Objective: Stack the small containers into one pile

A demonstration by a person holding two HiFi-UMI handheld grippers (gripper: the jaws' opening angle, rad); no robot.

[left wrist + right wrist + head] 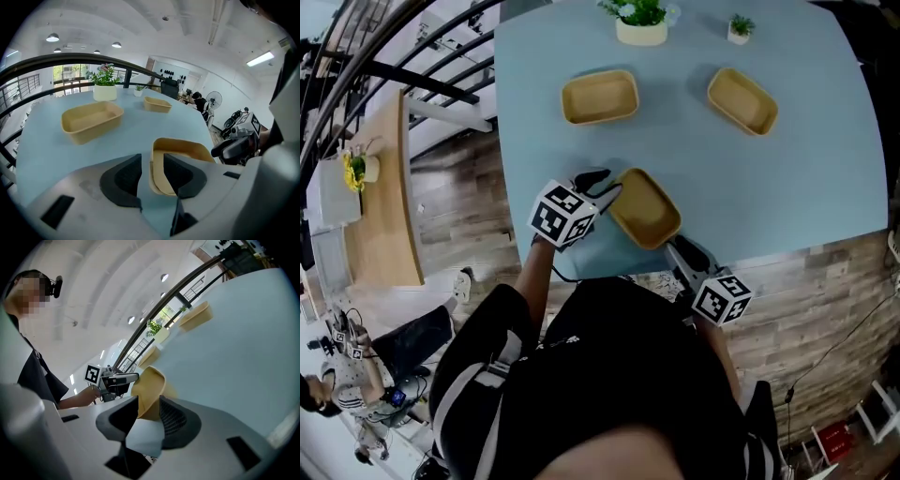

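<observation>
Head view: a smooth, tan, round-cornered tub (645, 208) is being gripped at the blue table's (806, 169) near edge.
Left gripper view: the left claw (151, 158) is being held spread around its rim, tilted down.
Right gripper view: its thin wall is being pinched by the right claw (149, 400).

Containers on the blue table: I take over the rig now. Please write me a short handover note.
The left gripper is open; the rim of the near container stands between its jaws, not pinched.
The right gripper is shut on that container's other end.
The far left container and the far right container lie apart on the table.
Done: nothing stacked yet.
Left: put all three into one pile.
</observation>
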